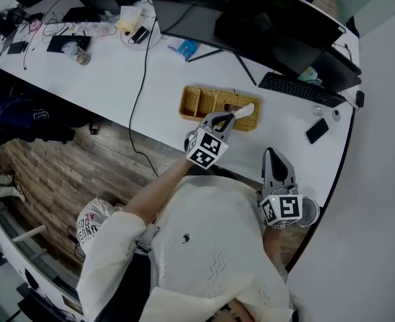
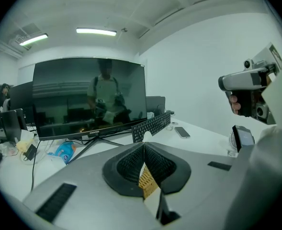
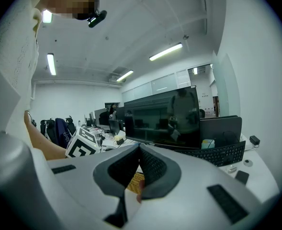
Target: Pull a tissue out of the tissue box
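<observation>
The tissue box (image 1: 207,103) is a yellow woven holder on the white desk (image 1: 117,79), in front of the monitor. My left gripper (image 1: 231,117) hovers over its right end, jaws shut on a white tissue (image 1: 245,110) that sticks out past the tips. In the left gripper view the pads meet at my left gripper (image 2: 144,144), a white tissue corner (image 2: 146,136) shows at the tip, and the box's weave (image 2: 147,181) lies below. My right gripper (image 1: 275,157) stands apart at the desk's near edge, shut with nothing in it; its own view shows the pads (image 3: 150,166) touching.
A large dark monitor (image 1: 251,12) and a black keyboard (image 1: 301,89) stand behind the box. A phone (image 1: 316,131) lies at the right and a blue packet (image 1: 187,47) at the back. A black cable (image 1: 140,92) crosses the desk. Wooden floor lies to the left.
</observation>
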`<action>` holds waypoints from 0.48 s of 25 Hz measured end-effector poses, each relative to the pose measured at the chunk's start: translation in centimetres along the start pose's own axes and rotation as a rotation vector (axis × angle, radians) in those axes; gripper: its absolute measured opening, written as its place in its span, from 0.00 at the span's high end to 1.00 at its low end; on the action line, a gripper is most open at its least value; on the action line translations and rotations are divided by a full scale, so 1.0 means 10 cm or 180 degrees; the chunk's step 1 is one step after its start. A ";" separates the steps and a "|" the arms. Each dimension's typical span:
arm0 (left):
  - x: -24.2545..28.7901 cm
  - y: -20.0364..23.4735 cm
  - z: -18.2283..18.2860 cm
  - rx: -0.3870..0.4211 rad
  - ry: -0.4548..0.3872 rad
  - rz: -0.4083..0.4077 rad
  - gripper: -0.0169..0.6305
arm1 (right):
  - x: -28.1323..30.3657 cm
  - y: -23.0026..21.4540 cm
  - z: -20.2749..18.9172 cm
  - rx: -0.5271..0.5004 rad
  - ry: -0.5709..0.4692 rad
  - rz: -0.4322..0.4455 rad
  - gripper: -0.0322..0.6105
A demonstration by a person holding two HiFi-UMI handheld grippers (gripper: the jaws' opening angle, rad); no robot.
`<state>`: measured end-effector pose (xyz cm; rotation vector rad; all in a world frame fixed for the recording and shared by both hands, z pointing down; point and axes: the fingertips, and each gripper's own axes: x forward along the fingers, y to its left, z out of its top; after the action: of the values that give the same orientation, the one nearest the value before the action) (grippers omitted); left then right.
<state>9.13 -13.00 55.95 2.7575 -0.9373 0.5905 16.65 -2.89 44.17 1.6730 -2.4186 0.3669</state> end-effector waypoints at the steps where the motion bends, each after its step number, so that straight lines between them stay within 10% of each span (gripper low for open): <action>1: -0.01 0.00 0.02 -0.0001 -0.0019 0.0004 0.95 | 0.00 -0.01 0.00 0.0004 -0.0005 0.0002 0.95; 12: -0.21 0.03 0.29 -0.0104 -0.0194 0.0085 0.95 | -0.01 -0.11 -0.01 0.0049 -0.0041 0.0025 0.95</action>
<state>8.35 -12.93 52.50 2.7522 -0.9890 0.4934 17.69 -3.14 44.31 1.6776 -2.4386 0.3782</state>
